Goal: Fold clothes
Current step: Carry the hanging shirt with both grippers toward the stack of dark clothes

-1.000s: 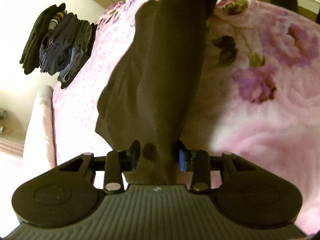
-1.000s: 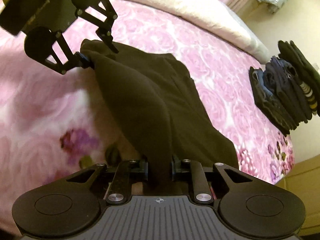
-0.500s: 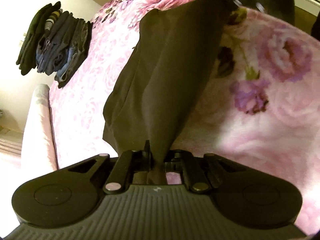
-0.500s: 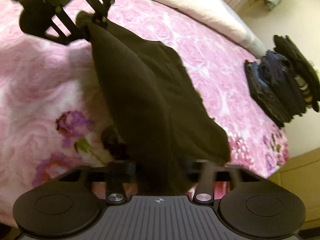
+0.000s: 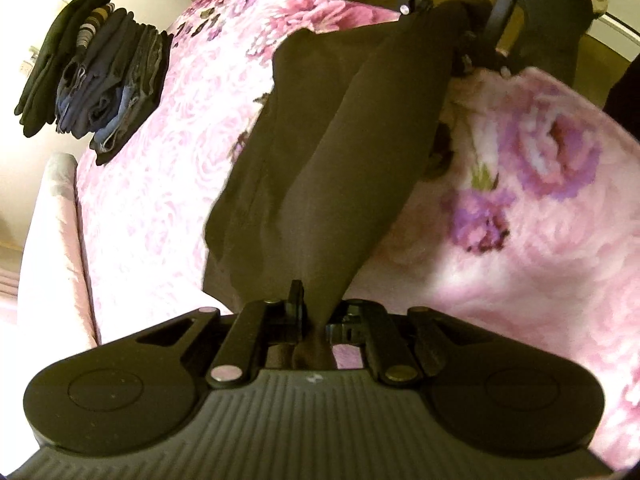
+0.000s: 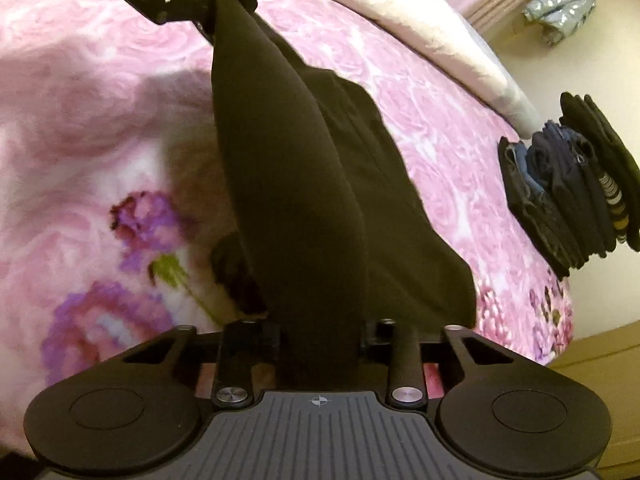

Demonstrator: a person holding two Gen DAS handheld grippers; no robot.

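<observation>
A dark brown garment (image 5: 340, 152) hangs stretched between my two grippers above a pink floral bed (image 5: 520, 240). My left gripper (image 5: 314, 320) is shut on one end of it. My right gripper (image 6: 320, 332) is shut on the other end (image 6: 304, 200). Each gripper shows at the top of the other's view: the right one in the left wrist view (image 5: 460, 12), the left one in the right wrist view (image 6: 212, 0). The lower part of the garment trails down onto the bedspread.
A stack of folded dark and blue clothes (image 5: 92, 76) sits on the far corner of the bed, also in the right wrist view (image 6: 568, 188). A pale padded bed edge (image 5: 52, 240) runs along one side. A silvery bag (image 6: 560, 0) lies beyond it.
The left gripper closed on the garment's end. Both grippers have lifted and pulled apart, so the garment now hangs tauter and higher over the bed.
</observation>
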